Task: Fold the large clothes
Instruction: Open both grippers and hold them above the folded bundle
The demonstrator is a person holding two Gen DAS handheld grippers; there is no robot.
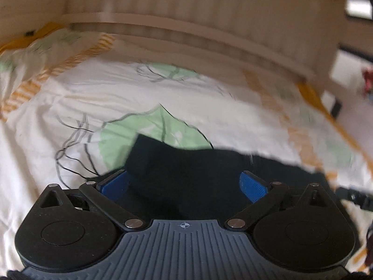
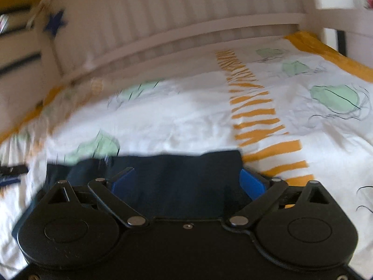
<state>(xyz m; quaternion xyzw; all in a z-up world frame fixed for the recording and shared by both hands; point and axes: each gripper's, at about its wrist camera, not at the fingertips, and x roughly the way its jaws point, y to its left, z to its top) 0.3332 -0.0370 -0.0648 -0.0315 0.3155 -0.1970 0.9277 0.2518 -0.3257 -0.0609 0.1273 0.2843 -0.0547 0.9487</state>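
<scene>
Item: dark garment (image 1: pixel 186 175), lying on the bed's white duvet (image 1: pixel 46 140) with green leaf and orange stripe print, its edge between my wide-spread jaws. Left gripper (image 1: pixel 184 182) and right gripper (image 2: pixel 187 182): gaping, gripping nothing. Readable labels or writing: none legible.

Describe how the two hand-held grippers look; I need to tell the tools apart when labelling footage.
Both share black round housings, black linkage bars with silver rivets, and blue textured pads. The left hand-held gripper has a grey-blue ribbed centre plate with a small crosshair mark. The right hand-held gripper has a plain black centre with a small screw.
</scene>
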